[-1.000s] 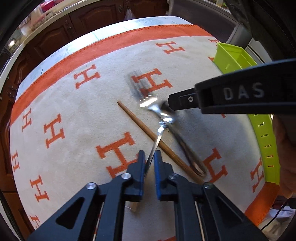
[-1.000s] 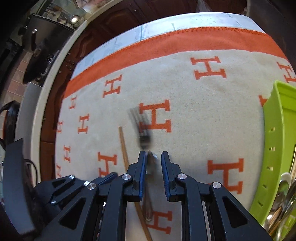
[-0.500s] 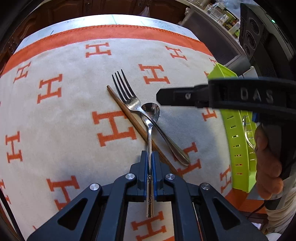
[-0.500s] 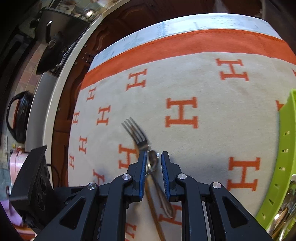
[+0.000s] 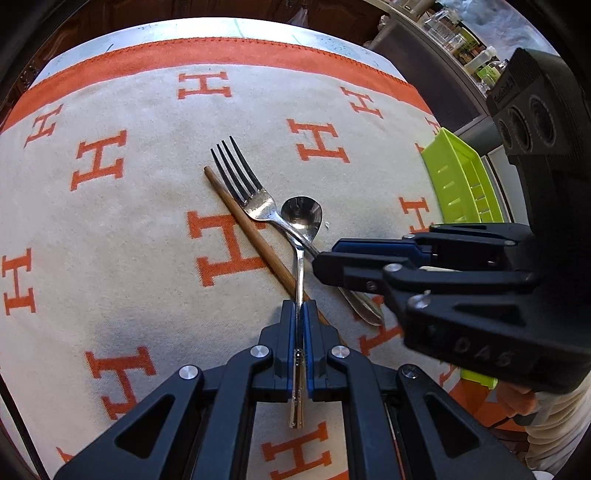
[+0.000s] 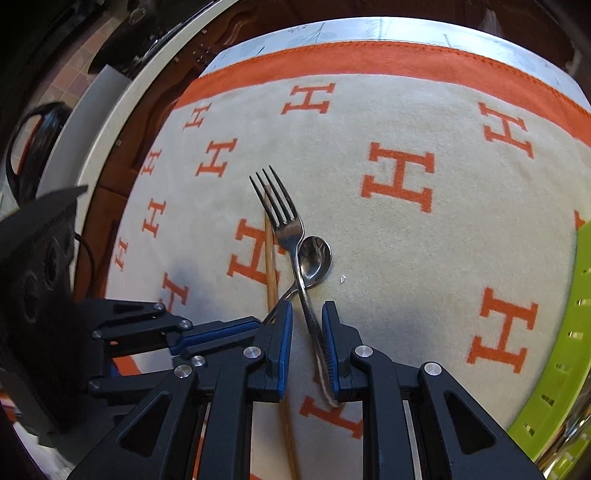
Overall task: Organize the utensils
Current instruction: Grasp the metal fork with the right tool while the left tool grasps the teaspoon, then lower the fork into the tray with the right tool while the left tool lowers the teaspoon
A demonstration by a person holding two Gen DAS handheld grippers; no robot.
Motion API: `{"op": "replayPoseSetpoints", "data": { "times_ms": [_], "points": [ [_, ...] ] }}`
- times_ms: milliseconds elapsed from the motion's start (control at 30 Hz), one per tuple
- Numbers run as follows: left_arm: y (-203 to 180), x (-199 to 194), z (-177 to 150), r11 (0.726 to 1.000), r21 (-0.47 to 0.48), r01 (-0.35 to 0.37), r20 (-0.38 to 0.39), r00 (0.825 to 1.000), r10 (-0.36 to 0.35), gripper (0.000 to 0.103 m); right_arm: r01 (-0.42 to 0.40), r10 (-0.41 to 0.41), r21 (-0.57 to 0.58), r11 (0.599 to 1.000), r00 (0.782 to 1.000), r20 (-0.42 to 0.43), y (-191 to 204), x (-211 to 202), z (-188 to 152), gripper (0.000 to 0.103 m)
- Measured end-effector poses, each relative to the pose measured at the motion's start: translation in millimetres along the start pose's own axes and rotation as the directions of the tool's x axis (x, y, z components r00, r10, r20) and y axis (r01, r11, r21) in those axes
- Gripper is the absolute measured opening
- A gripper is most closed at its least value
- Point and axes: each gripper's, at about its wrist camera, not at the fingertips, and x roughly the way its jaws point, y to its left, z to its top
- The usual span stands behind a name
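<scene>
black grippers, blue pads, silver screws

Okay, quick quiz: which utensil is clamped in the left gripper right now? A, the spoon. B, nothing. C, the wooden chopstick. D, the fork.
A: the left gripper is shut on the spoon handle, while the fork and chopstick lie outside its fingers.

A home kitchen or dining area is shown: dark wooden cabinets are seen beyond the left gripper, and bottles and jars are shelved behind the right gripper, past the cloth-covered table.
</scene>
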Motion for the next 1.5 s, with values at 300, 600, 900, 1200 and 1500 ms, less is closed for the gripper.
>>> {"op": "replayPoseSetpoints", "data": {
  "times_ms": [300,600,900,1200,1500],
  "points": [
    [14.6,-1.1,0.5,0.997,-0.055,0.047,-0.014,0.999,-0.048,0.003,0.045,-0.038,-0.128,0.991,0.998,0.056,14.4,5.6,6.3,0.005],
    [14.1,-11.7,-4.9,0.998,-0.048,0.043,0.011,0.999,-0.042,0.002,0.012,-0.001,-0.054,0.998,0.977,0.211,7.7,-42.1,-12.1,0.004],
    [-8.8,-37.1,-7.6,1.0,0.0,0.02,0.085,0.996,-0.02,0.002,-0.001,-0.024,0.067,0.998,0.929,0.369,-26.7,-123.3,-54.8,0.002],
    [-41.2,-58.1,-15.2,0.999,0.03,0.031,0.142,0.989,-0.035,0.002,0.003,-0.119,0.26,0.966,0.895,0.431,-93.2,-169.0,-117.1,0.002],
    [-76.6,-89.0,-14.0,0.997,0.058,0.049,0.215,0.975,-0.06,0.002,0.052,-0.206,0.369,0.928,0.897,0.392,-139.9,-174.8,-167.2,0.001]
  ]
}}
